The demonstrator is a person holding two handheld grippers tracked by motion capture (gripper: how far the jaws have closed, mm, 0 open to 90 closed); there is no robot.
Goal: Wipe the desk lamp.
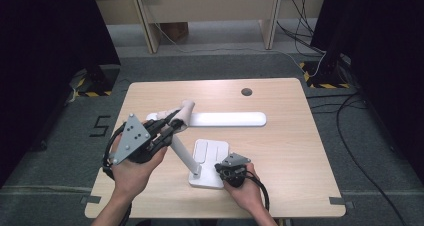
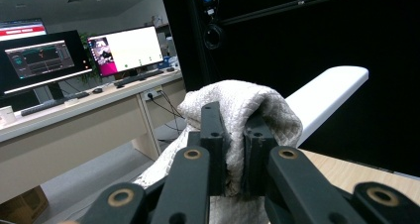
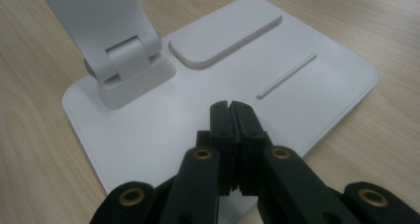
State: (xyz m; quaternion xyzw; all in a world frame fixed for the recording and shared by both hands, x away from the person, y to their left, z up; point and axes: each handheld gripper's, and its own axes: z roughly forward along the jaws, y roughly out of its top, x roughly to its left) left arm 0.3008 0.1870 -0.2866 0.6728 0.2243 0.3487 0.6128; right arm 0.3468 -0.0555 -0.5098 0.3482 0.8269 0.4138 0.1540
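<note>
A white desk lamp stands on the table, its flat base [image 1: 209,156] near the front and its arm [image 1: 182,153] slanting up to the left. The long lamp head [image 1: 227,119] reaches out to the right. My left gripper [image 1: 172,123] is shut on a whitish cloth [image 1: 185,110] at the top of the arm, where the head joins. In the left gripper view the cloth [image 2: 237,110] bulges over my left gripper [image 2: 233,130], with the lamp head [image 2: 327,92] behind. My right gripper [image 1: 222,168] is shut with nothing in it. Its tips [image 3: 231,106] are down on the base [image 3: 307,90], near the arm's hinge [image 3: 129,60].
The wooden table [image 1: 285,151] has a round cable hole [image 1: 246,92] near its far edge. Desk legs and cables stand on the floor beyond. Monitors [image 2: 129,50] on a long desk appear in the left gripper view.
</note>
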